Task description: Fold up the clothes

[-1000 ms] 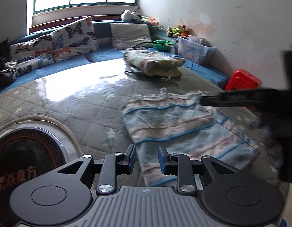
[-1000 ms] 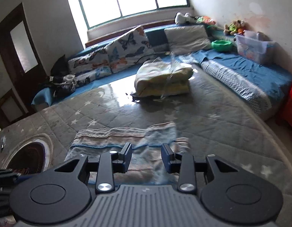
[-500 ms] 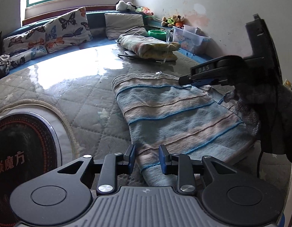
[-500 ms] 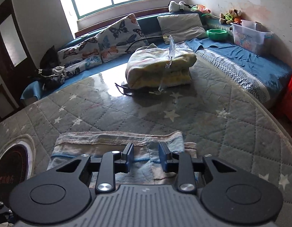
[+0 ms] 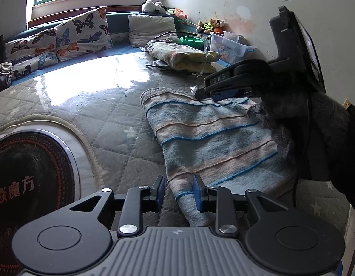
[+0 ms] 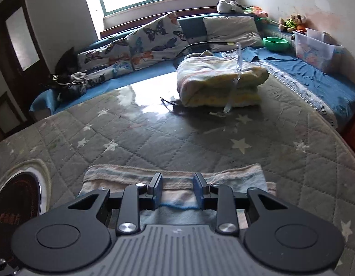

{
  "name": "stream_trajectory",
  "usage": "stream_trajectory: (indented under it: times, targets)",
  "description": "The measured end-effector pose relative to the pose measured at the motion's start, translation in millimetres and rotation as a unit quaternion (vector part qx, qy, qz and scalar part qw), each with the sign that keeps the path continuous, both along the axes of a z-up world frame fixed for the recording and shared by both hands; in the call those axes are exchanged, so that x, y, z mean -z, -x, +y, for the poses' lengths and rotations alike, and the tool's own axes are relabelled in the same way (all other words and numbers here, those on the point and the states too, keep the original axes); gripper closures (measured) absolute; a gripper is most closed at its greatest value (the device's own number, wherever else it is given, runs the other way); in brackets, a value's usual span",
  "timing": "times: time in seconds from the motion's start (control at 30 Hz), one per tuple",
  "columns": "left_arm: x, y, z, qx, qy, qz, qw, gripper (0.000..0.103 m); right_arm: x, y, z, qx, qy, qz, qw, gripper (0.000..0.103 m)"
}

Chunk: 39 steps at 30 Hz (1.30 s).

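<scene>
On the quilted mat [image 5: 122, 124] lies the striped cloth [image 5: 211, 138], flat. Both the left gripper [image 5: 176, 189] and right gripper [image 6: 176, 189] hover open, holding nothing. Next, each probably must pinch an edge to fold.

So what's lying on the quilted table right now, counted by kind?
Striped towel, spread flat near both grippers: 1
Folded yellow blanket, at the far side: 1
Clear plastic strip, draped over the blanket: 1
Round black inset in the table: 1
Total: 4
</scene>
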<state>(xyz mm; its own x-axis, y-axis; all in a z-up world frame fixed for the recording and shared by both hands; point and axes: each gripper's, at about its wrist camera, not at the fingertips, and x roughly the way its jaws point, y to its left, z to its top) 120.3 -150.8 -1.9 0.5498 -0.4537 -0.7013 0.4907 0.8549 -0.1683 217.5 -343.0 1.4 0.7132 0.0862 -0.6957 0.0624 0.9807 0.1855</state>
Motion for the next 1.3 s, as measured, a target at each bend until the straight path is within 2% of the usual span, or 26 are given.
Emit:
stream_trajectory:
  times: [0.27,0.67,0.9,1.0,1.3]
  targets:
    - [1.8,3.6,5.6,-0.002,0.009,0.008,0.9999,0.073,-6.7,4.2,37.7,-0.072,0.009,-0.006,0.997,0.073]
    - [4.5,7.4,9.3,-0.003,0.016,0.018,0.9997,0.073,1.0,-16.2,65.7,-0.094,0.035,-0.002,0.995,0.072]
    - [3.5,10.1,13.5,-0.009,0.017,0.018,0.9997,0.069,-3.3,4.4,66.8,-0.110,0.048,0.001,0.993,0.071]
    - [1.9,12.4,16.5,-0.014,0.016,0.018,0.9996,0.064,-0.5,19.2,67.8,-0.123,0.049,0.005,0.991,0.071]
    - [-0.8,18.3,32.1,-0.044,0.013,0.019,0.9987,0.061,-1.7,67.8,80.8,-0.166,0.050,-0.006,0.985,0.067]
